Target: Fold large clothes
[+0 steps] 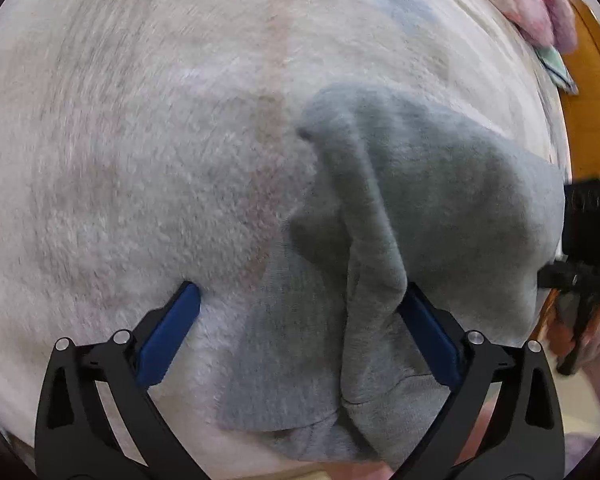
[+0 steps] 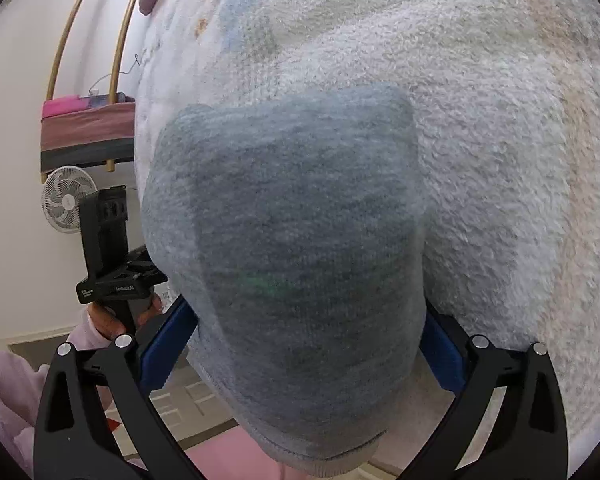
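Both tongs, left tongs and right tongs, gape wide, gripping nothing; soft, light grey garment lies between their fingers on fluffy bed blanket. Hem edge looks graspable.

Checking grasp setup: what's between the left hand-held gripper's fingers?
Left wrist view: a raised fold of the grey garment plus bare white blanket; the open left hand-held gripper isn't pinching it.
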Motion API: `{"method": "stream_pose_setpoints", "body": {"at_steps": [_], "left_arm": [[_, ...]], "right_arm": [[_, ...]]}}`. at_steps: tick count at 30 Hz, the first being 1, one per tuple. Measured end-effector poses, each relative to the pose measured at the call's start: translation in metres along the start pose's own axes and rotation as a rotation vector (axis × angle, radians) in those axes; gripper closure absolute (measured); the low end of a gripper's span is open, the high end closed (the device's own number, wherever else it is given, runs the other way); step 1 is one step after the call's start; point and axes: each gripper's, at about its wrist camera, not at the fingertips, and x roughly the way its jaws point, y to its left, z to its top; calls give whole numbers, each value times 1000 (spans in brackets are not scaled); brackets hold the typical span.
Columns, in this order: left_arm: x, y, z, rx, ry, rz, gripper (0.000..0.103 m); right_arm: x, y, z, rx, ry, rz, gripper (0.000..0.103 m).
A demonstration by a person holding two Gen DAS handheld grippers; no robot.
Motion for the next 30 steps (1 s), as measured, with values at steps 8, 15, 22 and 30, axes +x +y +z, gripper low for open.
{"method": "stream_pose_setpoints", "body": {"at_steps": [8,15,22,30], "left_arm": [[44,-18,14,-117,265,-449,5],[17,-23,7,-164,167,-406,52],[-24,-59,0,-114,114,-369,55],[-88,-144,13,29,62,-339,55]], "right_arm": [[8,8,-4,89,25,9,7],[-7,33,-15,87,-6,-60,32],[-48,56,-37,64,-80,-76,34],[-136,91,-65,68,-226,-67,34]]}}
